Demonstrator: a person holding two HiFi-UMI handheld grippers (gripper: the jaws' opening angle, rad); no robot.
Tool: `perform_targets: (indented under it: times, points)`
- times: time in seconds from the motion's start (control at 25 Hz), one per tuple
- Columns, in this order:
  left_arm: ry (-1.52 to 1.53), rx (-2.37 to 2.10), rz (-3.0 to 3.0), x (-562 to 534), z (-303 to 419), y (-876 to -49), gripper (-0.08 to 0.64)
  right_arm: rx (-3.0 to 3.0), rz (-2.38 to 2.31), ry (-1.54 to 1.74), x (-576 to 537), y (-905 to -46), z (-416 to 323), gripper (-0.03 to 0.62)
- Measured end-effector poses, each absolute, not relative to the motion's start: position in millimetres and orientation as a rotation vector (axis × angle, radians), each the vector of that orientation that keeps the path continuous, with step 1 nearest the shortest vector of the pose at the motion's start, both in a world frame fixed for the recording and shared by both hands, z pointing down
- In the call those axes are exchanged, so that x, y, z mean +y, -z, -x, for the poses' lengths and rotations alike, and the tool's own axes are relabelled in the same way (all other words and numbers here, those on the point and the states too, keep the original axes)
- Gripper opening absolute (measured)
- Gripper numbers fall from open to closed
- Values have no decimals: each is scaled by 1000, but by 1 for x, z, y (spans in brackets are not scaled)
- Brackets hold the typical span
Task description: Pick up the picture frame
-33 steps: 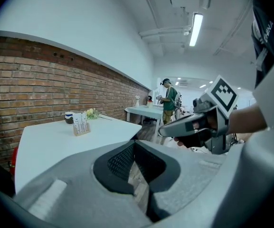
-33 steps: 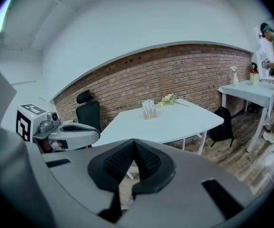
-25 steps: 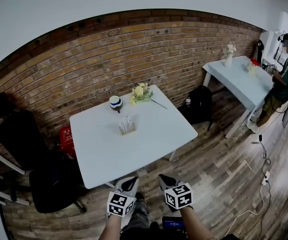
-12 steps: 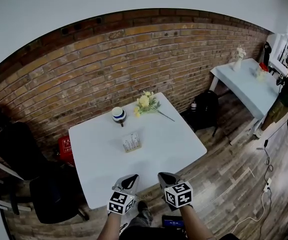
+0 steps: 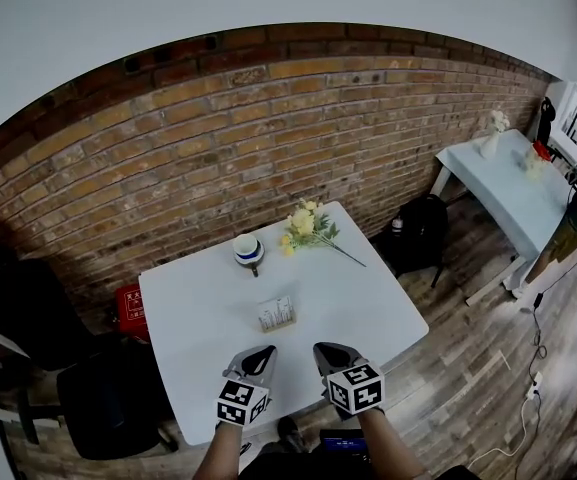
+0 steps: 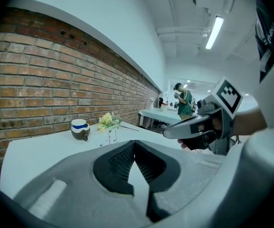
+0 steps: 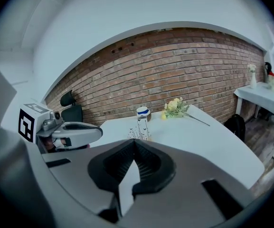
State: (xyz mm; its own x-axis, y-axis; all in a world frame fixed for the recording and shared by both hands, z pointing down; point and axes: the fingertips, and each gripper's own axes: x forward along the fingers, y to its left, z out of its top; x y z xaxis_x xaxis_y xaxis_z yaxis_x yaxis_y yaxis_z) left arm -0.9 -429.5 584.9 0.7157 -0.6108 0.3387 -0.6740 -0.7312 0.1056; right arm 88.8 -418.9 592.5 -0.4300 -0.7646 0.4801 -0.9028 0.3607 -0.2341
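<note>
Left gripper (image 6: 134,145) fingers together, empty, white table (image 6: 37,151) ahead, mug (image 6: 80,129), yellow flowers (image 6: 109,120), right gripper (image 6: 170,132) alongside

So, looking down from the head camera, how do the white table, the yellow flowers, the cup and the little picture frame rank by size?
1. The white table, by far the largest.
2. The yellow flowers, counting their long stem.
3. The picture frame and the cup look much alike, so I wouldn't rank one over the other.
</note>
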Motion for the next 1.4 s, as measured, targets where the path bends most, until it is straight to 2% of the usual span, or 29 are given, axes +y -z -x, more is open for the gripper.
perform_targets:
  times: [0.72, 1.4]
  points:
    - [-343, -1248, -2619, -471, -1, -560, 11, -2470, -1281, -548, -480, -561, -81, 9]
    - [-324, -1339, -2571, -465, -2, -552, 11, -2516, -1197, -524, -473, -555, -82, 9]
